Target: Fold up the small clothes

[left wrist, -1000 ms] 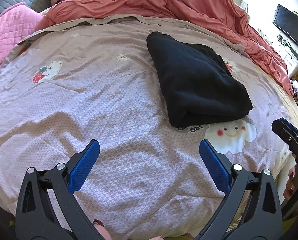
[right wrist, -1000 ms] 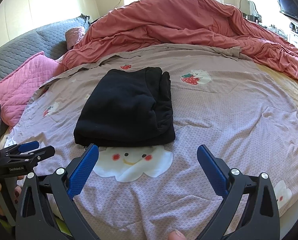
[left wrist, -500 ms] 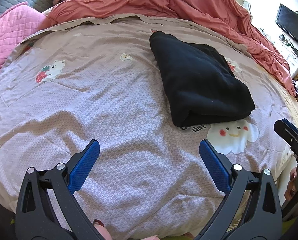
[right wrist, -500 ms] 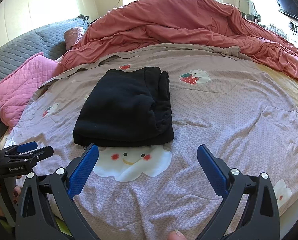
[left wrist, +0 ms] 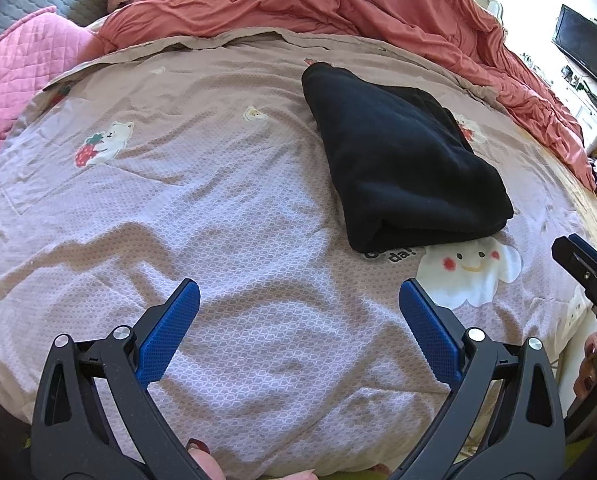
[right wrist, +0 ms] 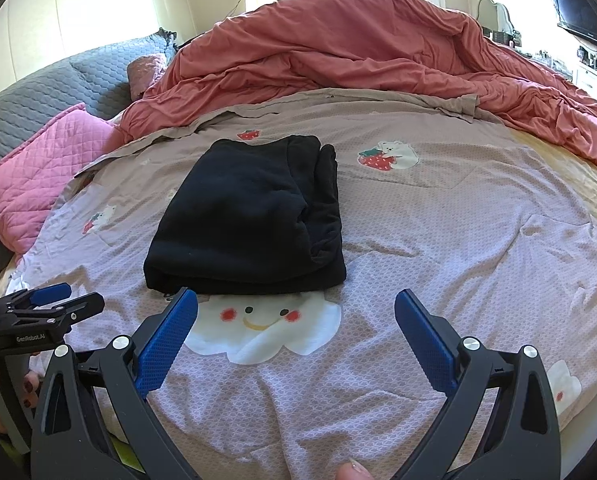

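While both tongs hang above the near edge of the bed point(right wrist: 478, 240), the black garment point(right wrist: 246, 220) lies folded into a thick bundle on the sheet point(left wrist: 218, 200), its near fold just touching the top of a smiling cloud print point(right wrist: 262, 324). The left tongs point(left wrist: 298, 300) stand wide apart with nothing between the blue pads point(left wrist: 166, 328), and they point at bare sheet to the left of the garment, which sits ahead and to the right in that view point(left wrist: 402, 160). The right tongs point(right wrist: 296, 312) are likewise spread apart and empty, with the left pad point(right wrist: 166, 340) drawn up close to the bundle's near corner, though whether it touches the cloth cannot be told. In the right wrist view the left tongs also show from the side at the lower left point(right wrist: 54, 304), held by a hand with dark nail polish point(right wrist: 2, 392). The right tongs appear at the right edge of the left wrist view point(left wrist: 586, 264). Behind the garment a rumpled red duvet point(right wrist: 358, 52) is heaped across the far side of the bed, well apart from the bundle. A pink quilted pillow point(right wrist: 46, 164) and a grey pillow point(right wrist: 50, 92) lie to the far left. Bear-and-strawberry prints point(right wrist: 386, 156) dot the sheet beside the garment. A dark screen point(right wrist: 582, 8) hangs on the wall at the far right.
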Motion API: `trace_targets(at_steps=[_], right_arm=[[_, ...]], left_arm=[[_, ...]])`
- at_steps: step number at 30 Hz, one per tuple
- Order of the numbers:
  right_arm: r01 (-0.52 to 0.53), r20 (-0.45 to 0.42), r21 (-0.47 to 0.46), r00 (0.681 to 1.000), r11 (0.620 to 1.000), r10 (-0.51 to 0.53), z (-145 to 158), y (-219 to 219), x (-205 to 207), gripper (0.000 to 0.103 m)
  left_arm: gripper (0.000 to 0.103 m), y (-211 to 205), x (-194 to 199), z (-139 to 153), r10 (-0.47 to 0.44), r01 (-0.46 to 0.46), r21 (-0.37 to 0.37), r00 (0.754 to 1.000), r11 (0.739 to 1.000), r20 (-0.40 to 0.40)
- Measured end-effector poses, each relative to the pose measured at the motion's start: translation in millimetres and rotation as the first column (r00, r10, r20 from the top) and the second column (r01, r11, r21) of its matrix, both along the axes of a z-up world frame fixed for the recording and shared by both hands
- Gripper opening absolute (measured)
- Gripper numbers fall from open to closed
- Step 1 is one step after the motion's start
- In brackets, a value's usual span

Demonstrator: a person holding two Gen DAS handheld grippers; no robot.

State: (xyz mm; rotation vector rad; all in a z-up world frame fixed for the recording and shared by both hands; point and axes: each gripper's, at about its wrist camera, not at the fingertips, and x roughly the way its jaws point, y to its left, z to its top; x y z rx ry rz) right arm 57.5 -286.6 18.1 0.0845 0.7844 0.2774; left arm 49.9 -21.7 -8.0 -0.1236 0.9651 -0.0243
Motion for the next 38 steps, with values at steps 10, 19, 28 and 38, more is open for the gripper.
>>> trace_targets(at_steps=[10, 19, 28, 38], right_arm=[[0.008, 0.004, -0.011, 1.0, 1.0, -0.008, 4, -1, 0, 0.098], [0.107, 0.0, -0.074, 0.994, 0.992, -0.107, -5, -27, -6, 0.098], [0.506, -0.019, -0.17, 0.857, 0.846, -0.516, -31, -158, -46, 0.098], [0.918, -0.02, -0.26, 0.306, 0.3, -0.952, -74, -365, -146, 0.098]], left_arm=[[0.094, 0, -2, 0, -0.013, 0.013, -0.008, 1.0, 1.0, -0.01], [0.094, 2, -7, 0, -0.043, 0.043, -0.033, 0.999, 0.999, -0.016], [0.094, 71, -4, 3, 0.097, -0.097, -0.036, 0.995, 0.995, 0.0], [0.094, 269, 40, -21, 0.506, -0.489, 0.18, 0.861, 0.853, -0.058]])
